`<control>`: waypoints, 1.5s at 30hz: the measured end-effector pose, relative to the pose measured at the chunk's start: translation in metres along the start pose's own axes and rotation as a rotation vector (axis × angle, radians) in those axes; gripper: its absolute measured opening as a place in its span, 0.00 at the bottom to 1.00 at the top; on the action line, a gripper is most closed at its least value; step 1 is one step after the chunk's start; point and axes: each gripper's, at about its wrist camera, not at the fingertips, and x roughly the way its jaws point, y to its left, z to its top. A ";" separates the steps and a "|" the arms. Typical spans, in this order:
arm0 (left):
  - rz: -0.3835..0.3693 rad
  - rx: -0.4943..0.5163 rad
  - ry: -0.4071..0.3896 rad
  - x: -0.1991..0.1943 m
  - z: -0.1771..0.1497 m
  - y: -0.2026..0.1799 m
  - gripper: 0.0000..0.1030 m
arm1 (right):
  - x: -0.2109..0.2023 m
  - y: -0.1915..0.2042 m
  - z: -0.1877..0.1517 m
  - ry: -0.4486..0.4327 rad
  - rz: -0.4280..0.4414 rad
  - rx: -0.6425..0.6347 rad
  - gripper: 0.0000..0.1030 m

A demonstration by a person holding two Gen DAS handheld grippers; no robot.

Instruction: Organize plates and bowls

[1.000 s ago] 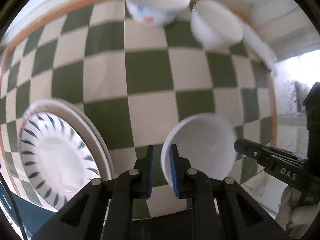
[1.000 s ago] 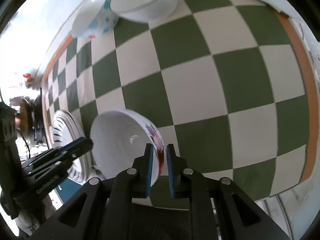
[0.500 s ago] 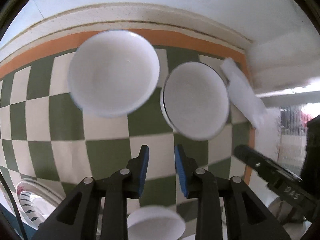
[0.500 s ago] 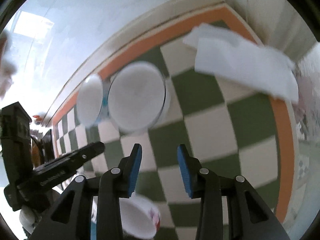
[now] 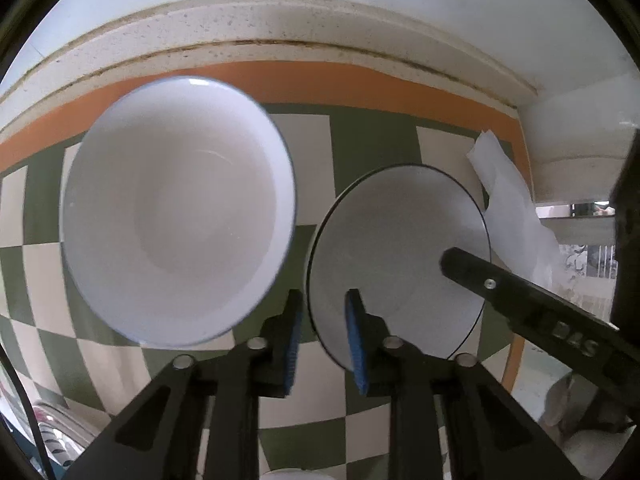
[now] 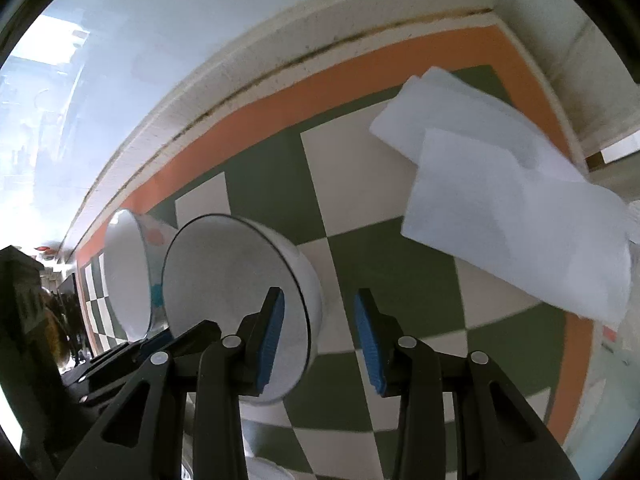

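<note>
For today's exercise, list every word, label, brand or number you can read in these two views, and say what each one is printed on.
"DAS": embossed on the black finger of the right tongs, as seen in the left wrist view; the middle letter is unclear and could be a 4.
The bowls, checkered tablecloth and white paper carry no readable text.

Legible text, one item: raised black-on-black lettering on the side of the right gripper [image 5: 568, 332], seen in the left wrist view, reading approximately "DAS"; the middle character is uncertain and may be a 4. No other readable text, labels, brands or numbers on bowls, cloth, floor or wall.
</note>
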 end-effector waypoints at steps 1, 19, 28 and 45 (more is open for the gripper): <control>-0.004 -0.006 0.000 0.000 0.001 0.000 0.17 | 0.002 -0.001 -0.002 0.001 -0.002 -0.001 0.13; -0.032 0.031 -0.021 -0.033 -0.027 -0.003 0.16 | -0.012 0.011 -0.035 -0.015 -0.042 -0.049 0.08; -0.042 0.104 -0.061 -0.080 -0.073 -0.008 0.16 | -0.059 0.025 -0.093 -0.050 -0.042 -0.076 0.09; -0.011 0.145 0.043 -0.084 -0.191 0.044 0.16 | -0.053 0.046 -0.243 0.054 -0.015 -0.111 0.11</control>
